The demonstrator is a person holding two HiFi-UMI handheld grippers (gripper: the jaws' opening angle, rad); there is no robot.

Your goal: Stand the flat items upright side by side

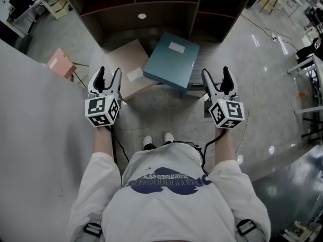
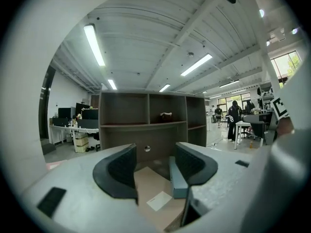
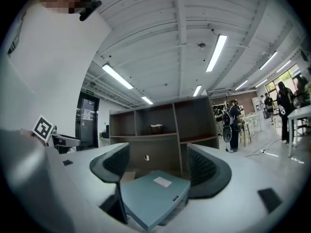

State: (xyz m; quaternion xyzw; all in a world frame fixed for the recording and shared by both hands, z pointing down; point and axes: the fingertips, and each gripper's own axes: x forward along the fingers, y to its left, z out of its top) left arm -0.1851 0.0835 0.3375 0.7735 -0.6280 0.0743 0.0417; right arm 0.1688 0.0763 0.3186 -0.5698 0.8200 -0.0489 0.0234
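Two flat box files lie on the floor in front of a dark shelf unit (image 1: 166,9). The tan one (image 1: 126,64) is on the left and the teal one (image 1: 171,59), with a white label, is on the right, its left edge over the tan one. My left gripper (image 1: 109,73) hangs open just short of the tan file's near edge, with nothing between its jaws. My right gripper (image 1: 215,73) is open too, right of the teal file's near corner. The left gripper view shows the tan file (image 2: 150,188) and the teal file (image 2: 177,178) beyond the jaws. The right gripper view shows the teal file (image 3: 153,195).
The shelf unit (image 2: 146,115) has open compartments; one holds a small object. A grey panel (image 1: 30,135) fills the left side and a pink item (image 1: 61,63) lies beside it. Cables run over the floor by my feet. People (image 2: 234,115) stand far off at tables.
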